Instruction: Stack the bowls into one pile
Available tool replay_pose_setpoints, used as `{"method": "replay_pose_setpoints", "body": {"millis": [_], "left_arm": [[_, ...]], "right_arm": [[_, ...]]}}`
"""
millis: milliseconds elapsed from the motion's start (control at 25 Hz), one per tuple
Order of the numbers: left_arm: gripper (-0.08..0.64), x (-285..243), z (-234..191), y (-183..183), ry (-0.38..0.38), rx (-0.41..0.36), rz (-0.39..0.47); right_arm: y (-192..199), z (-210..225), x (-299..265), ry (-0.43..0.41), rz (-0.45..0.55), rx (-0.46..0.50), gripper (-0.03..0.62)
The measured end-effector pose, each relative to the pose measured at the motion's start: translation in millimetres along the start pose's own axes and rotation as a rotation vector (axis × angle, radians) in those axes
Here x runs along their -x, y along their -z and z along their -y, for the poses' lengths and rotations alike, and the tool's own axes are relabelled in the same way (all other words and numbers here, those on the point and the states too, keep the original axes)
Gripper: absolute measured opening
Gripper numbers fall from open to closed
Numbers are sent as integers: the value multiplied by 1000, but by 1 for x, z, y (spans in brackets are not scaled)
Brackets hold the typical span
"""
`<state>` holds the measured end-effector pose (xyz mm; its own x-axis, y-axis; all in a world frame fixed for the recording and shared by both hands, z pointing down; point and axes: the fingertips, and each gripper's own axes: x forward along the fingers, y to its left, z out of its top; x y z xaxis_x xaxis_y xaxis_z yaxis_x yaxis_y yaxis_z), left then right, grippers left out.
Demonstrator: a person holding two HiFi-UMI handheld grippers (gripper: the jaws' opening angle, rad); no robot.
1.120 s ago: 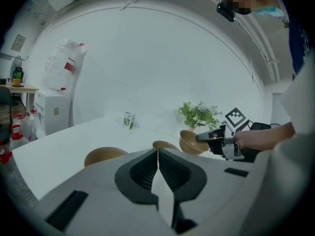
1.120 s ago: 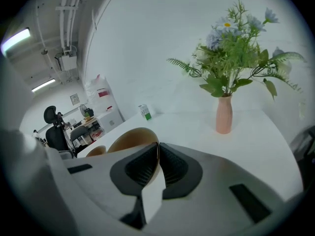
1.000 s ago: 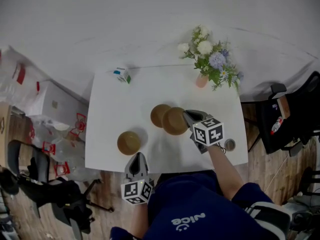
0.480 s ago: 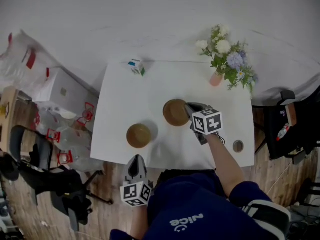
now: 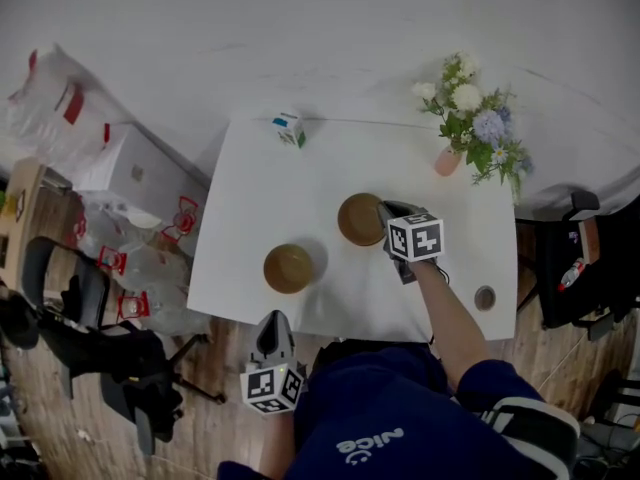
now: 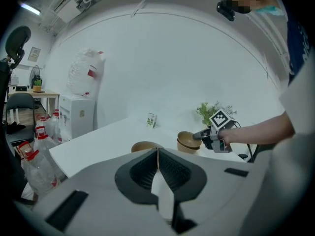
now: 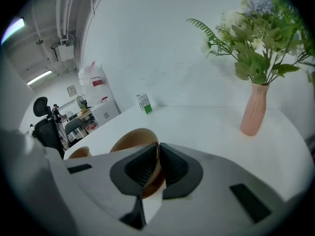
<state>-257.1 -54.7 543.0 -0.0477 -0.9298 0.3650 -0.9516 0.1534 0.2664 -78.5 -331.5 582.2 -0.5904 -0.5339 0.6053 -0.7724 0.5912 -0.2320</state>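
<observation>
On the white table (image 5: 250, 258) one brown bowl (image 5: 288, 268) stands alone near the front edge. Further right, a second brown bowl (image 5: 360, 218) sits nested on a third, which only shows beneath it in the left gripper view as a stacked pair (image 6: 188, 141). My right gripper (image 5: 381, 208) is shut on the right rim of the top bowl (image 7: 130, 140). My left gripper (image 5: 272, 320) hovers just off the table's front edge, in front of the lone bowl (image 6: 145, 145), jaws shut with nothing in them.
A pink vase of flowers (image 5: 447, 160) stands at the table's back right and a small carton (image 5: 288, 128) at the back left. A small round object (image 5: 485, 296) lies near the front right corner. Bags, bottles and a chair (image 5: 70, 308) crowd the floor at left.
The right gripper carried its bowl left and down from beside the other bowl to directly onto it, so only one bowl shows there from above. The left gripper stays shut off the front edge.
</observation>
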Motion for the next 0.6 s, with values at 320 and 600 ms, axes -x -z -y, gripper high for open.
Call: {"method": "replay_pose_setpoints", "body": {"millis": [320,600], "left_arm": [[25,2,-6,4,-12,9,-4],[25,1,-5,1,-1,16,5]], "right_arm": [[6,3,-5,34,-26,41,83],[-9,-14,6,20,28,78,167]]}}
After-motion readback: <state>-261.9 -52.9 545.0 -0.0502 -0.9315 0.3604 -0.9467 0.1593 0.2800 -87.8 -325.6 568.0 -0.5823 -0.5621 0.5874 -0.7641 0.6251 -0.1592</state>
